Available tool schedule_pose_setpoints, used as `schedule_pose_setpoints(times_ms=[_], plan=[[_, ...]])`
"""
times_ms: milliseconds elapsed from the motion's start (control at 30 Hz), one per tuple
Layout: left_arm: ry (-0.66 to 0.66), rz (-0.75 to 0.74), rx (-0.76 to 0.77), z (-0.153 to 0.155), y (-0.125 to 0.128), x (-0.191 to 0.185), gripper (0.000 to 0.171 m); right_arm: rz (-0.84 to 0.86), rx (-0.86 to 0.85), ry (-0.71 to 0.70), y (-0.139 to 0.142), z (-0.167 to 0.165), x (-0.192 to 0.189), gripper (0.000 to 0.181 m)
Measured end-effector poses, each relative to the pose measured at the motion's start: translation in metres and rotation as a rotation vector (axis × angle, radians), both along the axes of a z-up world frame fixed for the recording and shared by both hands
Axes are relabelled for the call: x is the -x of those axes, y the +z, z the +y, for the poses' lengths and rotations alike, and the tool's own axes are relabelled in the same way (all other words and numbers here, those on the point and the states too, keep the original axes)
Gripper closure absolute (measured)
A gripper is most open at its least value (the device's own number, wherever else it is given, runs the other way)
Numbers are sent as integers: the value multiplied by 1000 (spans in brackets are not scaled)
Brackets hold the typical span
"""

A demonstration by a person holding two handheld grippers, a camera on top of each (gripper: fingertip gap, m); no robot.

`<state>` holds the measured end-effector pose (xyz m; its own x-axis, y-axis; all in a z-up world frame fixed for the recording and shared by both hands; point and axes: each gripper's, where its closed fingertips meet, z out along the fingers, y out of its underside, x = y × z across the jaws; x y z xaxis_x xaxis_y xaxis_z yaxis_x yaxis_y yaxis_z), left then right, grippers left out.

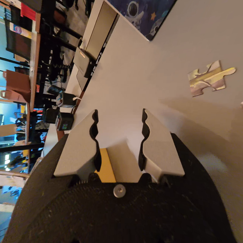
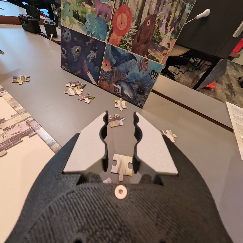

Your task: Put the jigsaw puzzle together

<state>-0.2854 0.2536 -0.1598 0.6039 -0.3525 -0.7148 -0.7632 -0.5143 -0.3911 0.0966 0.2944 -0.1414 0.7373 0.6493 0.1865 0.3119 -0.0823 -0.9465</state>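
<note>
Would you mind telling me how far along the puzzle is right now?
Partly done: a joined section lies on the pale board at left. Nothing is in hand; the right gripper is open above the table, with one loose piece below its fingers, and the left gripper is open and empty. Left: several scattered pieces, like the cluster near the picture box.

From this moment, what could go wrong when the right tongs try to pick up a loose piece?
1. The right tongs are open and a piece lies flat on the table; flat pieces may slip.
2. Three overlapping pieces could lift together.
3. The upright box stands close behind and might get knocked over.
</note>
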Motion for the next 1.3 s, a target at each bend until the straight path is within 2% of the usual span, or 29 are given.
schedule_pose_setpoints(times_ms=[67,233,433,533,633,833,1300], plan=[[9,27,32,-3,-2,1,109,0,-3,-5,0,0,-1,145],[30,96,67,-11,-2,1,101,3,0,-22,0,2,-2,145],[11,55,41,-11,5,-2,103,35,-15,-35,5,3,-6,146],[-24,-24,73,-11,-3,-12,104,33,-6,-32,4,3,-5,146],[-88,-220,154,-14,-20,-39,103,26,-4,-28,3,3,-4,146],[-98,-230,211,-14,-40,-44,103,28,-4,-13,3,1,-3,147],[-123,-486,231,-12,-37,-58,103,22,-5,7,3,-1,0,147]])
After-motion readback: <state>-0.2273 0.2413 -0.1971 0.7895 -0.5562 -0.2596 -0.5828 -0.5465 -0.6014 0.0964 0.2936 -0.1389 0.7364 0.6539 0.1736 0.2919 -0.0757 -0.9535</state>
